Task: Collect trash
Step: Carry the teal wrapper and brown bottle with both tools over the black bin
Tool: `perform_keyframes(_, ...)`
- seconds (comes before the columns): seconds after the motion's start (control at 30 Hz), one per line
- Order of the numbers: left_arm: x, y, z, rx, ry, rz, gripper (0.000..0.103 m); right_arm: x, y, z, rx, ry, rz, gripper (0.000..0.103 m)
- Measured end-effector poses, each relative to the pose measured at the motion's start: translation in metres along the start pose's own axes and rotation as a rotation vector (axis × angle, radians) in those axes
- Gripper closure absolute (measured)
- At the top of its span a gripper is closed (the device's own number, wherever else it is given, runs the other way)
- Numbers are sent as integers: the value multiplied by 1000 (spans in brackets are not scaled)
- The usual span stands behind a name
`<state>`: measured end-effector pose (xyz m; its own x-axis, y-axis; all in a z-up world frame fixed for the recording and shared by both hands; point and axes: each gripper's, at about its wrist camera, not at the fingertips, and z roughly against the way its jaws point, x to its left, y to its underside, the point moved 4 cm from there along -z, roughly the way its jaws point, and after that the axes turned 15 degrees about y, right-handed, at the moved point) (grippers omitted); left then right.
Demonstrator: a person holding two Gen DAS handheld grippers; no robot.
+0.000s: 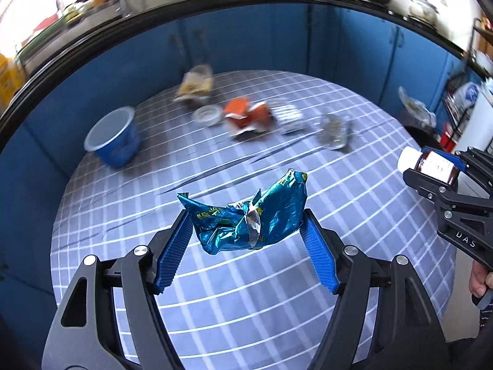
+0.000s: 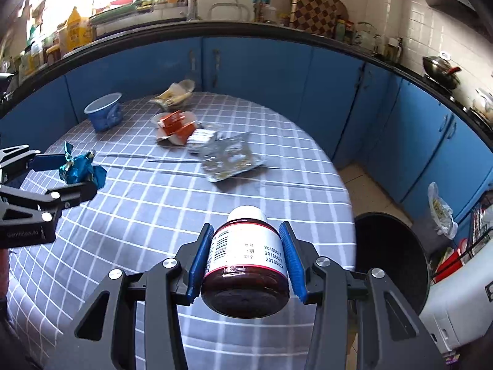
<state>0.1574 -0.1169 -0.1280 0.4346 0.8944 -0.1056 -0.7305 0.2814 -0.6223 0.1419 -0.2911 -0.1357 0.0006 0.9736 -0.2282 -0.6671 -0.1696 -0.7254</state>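
Note:
My left gripper is shut on a crumpled teal foil wrapper, held in the air above the checked tablecloth. The right wrist view shows that same wrapper and left gripper at the far left. My right gripper is shut on a dark brown bottle with a white cap and label, lying on its side between the blue pads. This bottle and right gripper appear at the right edge of the left wrist view. A black bin stands on the floor right of the table.
On the table lie a blue cup, an orange package, silver blister packs and a yellowish bag. Blue cabinets ring the table under a cluttered counter. A white appliance sits beside the bin.

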Motion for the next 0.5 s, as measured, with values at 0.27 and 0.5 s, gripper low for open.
perform_keyframes(0.27,-52,-22,-15,3,22,-91,32,-51,10,3,-19,46,-68,60)
perform_keyframes(0.5,-101,-40,-34,14,56,-167,32,-102,20,0,-19,113,-117,60)
